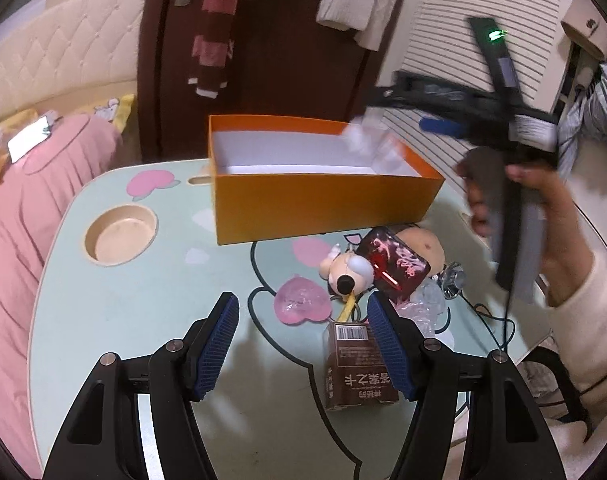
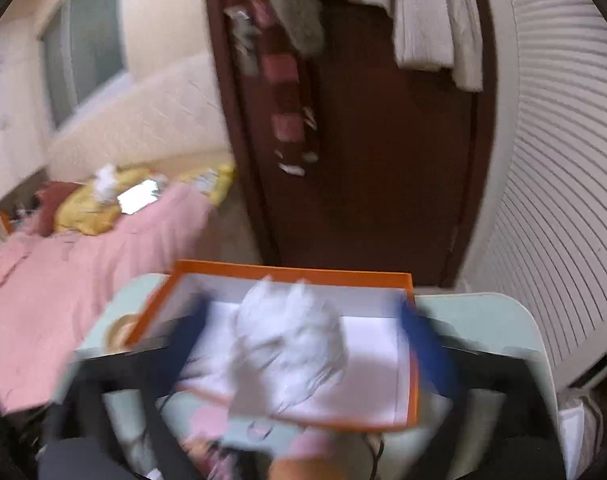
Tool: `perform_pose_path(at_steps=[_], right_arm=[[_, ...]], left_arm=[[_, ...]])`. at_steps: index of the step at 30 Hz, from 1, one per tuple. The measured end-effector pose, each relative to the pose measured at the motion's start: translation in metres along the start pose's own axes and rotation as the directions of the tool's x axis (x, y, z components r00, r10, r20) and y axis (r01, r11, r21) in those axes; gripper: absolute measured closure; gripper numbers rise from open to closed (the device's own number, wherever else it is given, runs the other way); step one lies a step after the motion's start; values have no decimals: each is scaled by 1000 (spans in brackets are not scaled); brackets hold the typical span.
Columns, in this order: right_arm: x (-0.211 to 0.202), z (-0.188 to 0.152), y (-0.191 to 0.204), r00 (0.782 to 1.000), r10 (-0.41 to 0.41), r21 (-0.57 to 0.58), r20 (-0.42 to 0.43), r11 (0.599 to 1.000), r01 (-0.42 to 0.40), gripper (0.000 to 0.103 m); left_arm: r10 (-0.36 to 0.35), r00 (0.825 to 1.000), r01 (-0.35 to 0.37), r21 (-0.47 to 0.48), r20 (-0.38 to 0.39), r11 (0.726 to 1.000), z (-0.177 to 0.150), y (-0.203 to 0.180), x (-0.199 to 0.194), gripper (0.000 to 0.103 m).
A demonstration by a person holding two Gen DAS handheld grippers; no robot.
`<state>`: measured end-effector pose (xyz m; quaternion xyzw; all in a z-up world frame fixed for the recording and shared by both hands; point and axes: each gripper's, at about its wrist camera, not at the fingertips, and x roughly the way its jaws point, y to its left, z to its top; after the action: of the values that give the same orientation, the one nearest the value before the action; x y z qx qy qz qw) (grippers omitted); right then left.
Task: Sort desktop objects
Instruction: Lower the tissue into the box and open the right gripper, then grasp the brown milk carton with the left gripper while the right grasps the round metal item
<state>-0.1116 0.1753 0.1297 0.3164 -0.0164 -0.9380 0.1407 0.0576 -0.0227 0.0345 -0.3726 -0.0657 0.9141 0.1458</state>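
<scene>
An orange box [image 1: 323, 200] with a white inside stands at the back of the mint-green table [image 1: 123, 312]. My left gripper [image 1: 303, 344] is open low over the table; a brown drink carton [image 1: 355, 368] lies by its right finger [image 1: 387, 344], and the pads do not press it. In the right wrist view, which is blurred, my right gripper [image 2: 303, 336] stands wide open above the orange box [image 2: 287, 270]. A crumpled white plastic bag [image 2: 291, 344] sits loose between its fingers, clear of both pads. The left wrist view shows the right gripper [image 1: 403, 112] and the white bag [image 1: 367, 140] at the box's right end.
In front of the box lie a pink heart dish [image 1: 301, 302], a plush toy [image 1: 347, 272], a dark red pouch [image 1: 399, 264], clear plastic [image 1: 427, 300], a metal part [image 1: 455, 276] and a cable. A round cup recess [image 1: 121, 234] is at the table's left. A pink bed [image 1: 7, 240] borders the left.
</scene>
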Motion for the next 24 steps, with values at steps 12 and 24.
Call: perform_pose_path(at_steps=[12,24], right_arm=[[-54,-4,-18,989,82,90,126,992,-94,0],[-93,-105,-28,999,-7,-8,-50,1000,7,0]], left_arm=[[-64,997,64,-5,-32,998,-3,-3,5,41],[-66,990,85,157,-126,984,-15,-47,7,51]])
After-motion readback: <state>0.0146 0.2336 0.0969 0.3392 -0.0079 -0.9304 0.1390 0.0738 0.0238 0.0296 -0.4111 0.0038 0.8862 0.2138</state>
